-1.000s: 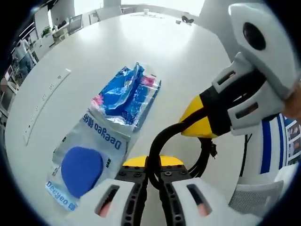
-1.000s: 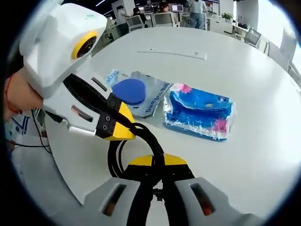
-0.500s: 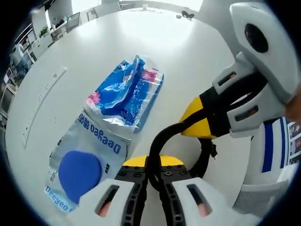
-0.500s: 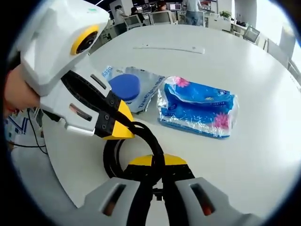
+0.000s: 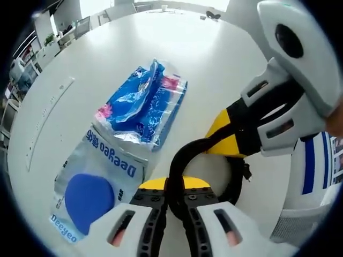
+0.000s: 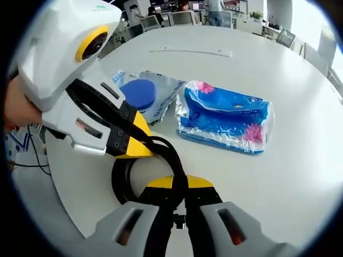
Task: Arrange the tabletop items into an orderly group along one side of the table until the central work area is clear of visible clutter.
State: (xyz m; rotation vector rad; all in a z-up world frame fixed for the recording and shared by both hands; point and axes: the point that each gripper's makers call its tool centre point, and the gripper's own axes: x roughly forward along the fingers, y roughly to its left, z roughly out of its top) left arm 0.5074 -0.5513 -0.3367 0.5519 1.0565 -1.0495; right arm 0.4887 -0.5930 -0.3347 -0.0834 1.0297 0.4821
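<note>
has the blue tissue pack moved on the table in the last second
No. The blue tissue pack keeps its place beside the Deeyeo bag; the small shift in view looks like camera movement.

Two hand-held grippers meet over one black cable loop (image 5: 185, 160). In the left gripper view, the left gripper (image 5: 175, 199) rises from the bottom, its jaws closed tight on the loop at their yellow tips. The right gripper (image 5: 228, 140) reaches in from the right, tilted down toward the left gripper's tips, yellow tips pinching the same loop higher up. In the right gripper view, the left gripper (image 6: 138, 145) angles in from the left, with a hand (image 6: 19, 107) behind its white body.
</note>
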